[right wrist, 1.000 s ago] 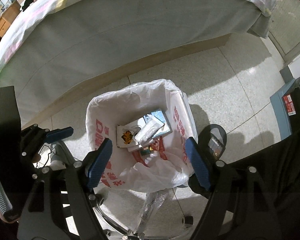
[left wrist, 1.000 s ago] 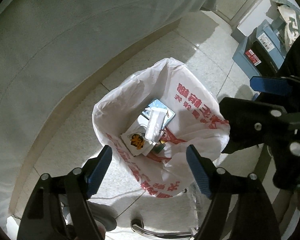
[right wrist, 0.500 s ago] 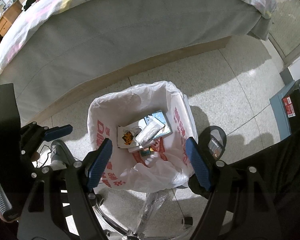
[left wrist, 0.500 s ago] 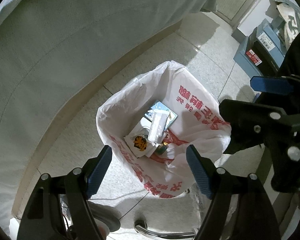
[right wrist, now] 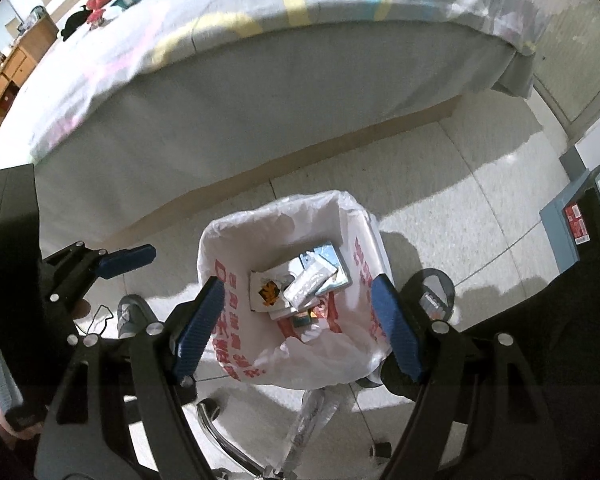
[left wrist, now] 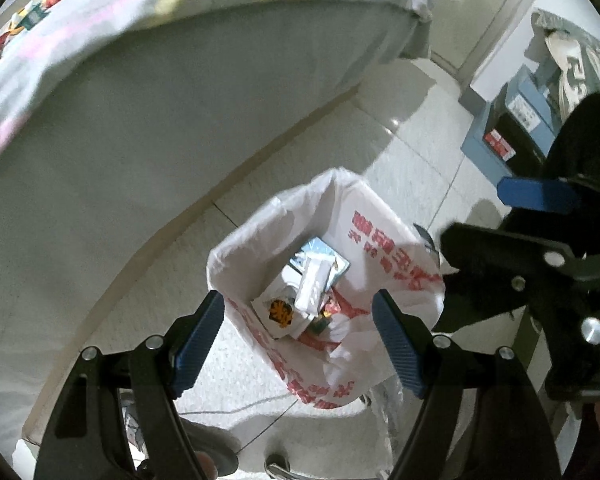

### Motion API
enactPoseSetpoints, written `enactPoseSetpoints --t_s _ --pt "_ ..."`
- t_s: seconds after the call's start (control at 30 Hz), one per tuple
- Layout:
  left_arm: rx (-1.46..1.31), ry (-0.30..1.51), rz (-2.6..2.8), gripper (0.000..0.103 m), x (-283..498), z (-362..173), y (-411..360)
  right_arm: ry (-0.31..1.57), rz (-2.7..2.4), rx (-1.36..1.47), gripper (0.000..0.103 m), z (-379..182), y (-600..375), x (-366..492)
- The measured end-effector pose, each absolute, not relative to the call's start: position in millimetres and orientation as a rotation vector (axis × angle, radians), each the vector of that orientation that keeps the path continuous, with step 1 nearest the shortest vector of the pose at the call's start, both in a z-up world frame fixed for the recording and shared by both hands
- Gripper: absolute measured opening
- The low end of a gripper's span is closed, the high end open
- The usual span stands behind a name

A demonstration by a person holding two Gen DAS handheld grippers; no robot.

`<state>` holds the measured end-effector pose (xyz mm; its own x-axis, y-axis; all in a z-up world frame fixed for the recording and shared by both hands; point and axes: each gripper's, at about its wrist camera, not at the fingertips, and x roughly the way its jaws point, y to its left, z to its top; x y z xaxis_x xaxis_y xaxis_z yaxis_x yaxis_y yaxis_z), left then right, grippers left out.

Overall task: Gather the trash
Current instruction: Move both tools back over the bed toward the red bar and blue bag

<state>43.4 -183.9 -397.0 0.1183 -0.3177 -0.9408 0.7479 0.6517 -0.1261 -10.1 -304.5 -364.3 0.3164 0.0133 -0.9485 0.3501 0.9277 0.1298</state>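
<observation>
A trash bin lined with a white plastic bag with red print (left wrist: 384, 256) (right wrist: 236, 248) stands on the floor by the bed. Inside lie a white wrapper (left wrist: 312, 280) (right wrist: 308, 282), a packet with an orange tiger print (left wrist: 280, 310) (right wrist: 268, 292) and a blue-grey card (left wrist: 320, 250) (right wrist: 332, 260). My left gripper (left wrist: 300, 338) hangs open and empty above the bin; it also shows in the right wrist view (right wrist: 128, 260). My right gripper (right wrist: 300, 332) is open and empty above the bin; it shows at the right of the left wrist view (left wrist: 540, 196).
A bed with a grey side and patterned sheet (right wrist: 260, 60) (left wrist: 140, 100) runs along the far side. Blue and black boxes (left wrist: 508, 136) (right wrist: 580, 220) stand at the right. A chair base (right wrist: 228, 428) and a clear plastic wrapper (right wrist: 312, 412) lie below the bin. A shoe (right wrist: 432, 292) is beside it.
Both grippers have risen and tilted up, so the bin looks smaller and more of the bed top shows. Both stay open and empty.
</observation>
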Motion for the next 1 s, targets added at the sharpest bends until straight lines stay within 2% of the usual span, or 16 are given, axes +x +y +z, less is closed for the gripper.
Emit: enactPoseSetpoints --t_s 0.33,1.0 --pt "0.398 1.184 -0.786 0.075 47.6 -380.7 -179.1 1.208 -0.229 0.348 0.075 -349.4 -307.3 -14.4" --pt "0.145 1.017 -0.600 0.075 105.2 -290.4 -118.4 0.994 -0.182 0.251 0.075 -245.6 -299.6 16.4"
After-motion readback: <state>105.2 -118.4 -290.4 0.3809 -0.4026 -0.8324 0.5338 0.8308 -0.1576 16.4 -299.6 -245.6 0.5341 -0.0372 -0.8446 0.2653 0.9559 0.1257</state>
